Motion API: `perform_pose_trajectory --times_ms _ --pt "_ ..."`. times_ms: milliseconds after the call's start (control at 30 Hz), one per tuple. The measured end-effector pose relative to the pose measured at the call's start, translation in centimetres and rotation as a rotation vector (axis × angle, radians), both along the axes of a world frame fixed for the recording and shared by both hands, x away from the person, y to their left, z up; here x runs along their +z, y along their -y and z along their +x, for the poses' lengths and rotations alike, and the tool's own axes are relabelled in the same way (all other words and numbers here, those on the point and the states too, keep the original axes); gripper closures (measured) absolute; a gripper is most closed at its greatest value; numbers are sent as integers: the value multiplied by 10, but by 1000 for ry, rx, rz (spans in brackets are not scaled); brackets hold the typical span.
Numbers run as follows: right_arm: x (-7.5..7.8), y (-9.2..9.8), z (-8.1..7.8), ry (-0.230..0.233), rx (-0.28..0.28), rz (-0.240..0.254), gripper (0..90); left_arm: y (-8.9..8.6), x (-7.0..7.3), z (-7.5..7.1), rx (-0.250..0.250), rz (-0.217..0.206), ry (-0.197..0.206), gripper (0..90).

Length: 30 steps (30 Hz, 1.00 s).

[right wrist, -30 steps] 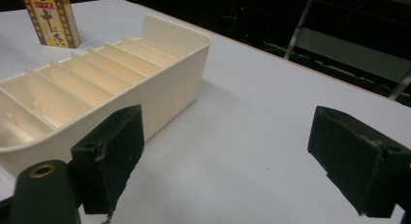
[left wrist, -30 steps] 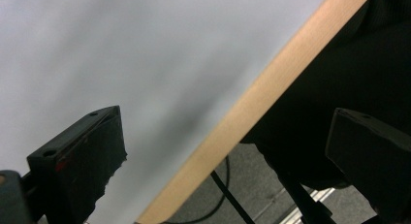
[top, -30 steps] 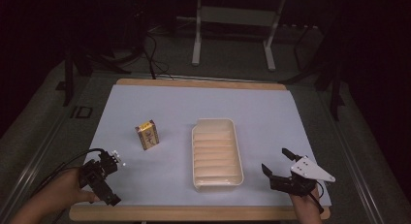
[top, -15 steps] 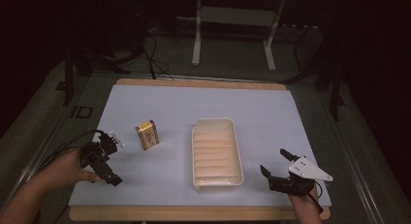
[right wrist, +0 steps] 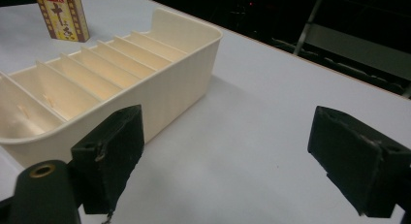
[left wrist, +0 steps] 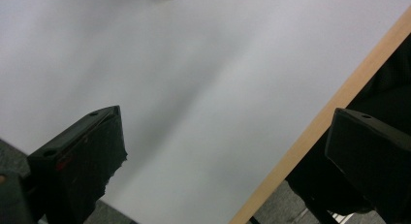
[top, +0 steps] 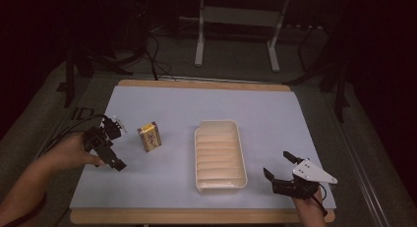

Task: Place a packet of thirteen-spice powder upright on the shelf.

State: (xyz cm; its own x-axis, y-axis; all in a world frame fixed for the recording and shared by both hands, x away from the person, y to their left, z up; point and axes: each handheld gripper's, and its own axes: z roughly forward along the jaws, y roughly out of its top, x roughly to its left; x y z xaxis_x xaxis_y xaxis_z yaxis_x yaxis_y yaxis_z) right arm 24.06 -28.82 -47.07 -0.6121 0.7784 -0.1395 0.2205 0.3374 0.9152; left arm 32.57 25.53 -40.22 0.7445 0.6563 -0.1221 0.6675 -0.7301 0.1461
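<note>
The yellow box stands upright on the pale mat, left of the cream divided tray, with the left gripper near it, jaws spread wide and empty. Best to square those jaws on its narrow sides, then close gently so it doesn't topple. The right gripper, jaws also wide apart, waits just right of the tray.
</note>
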Motion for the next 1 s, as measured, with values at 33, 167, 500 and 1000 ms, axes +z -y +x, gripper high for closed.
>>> perform_pose_trajectory --times_ms 33,167,500,1000 --pt "0 0 0 1 0 0 130 -1 2 3 2 -1 2 18" --pt "-1 0 0 -2 5 2 130 -3 10 16 21 -16 34 18" --pt "-1 0 0 -9 11 10 131 8 9 42 -8 -38 78 112" --pt "-3 -1 2 -34 26 9 131 37 4 64 -70 -11 41 202"
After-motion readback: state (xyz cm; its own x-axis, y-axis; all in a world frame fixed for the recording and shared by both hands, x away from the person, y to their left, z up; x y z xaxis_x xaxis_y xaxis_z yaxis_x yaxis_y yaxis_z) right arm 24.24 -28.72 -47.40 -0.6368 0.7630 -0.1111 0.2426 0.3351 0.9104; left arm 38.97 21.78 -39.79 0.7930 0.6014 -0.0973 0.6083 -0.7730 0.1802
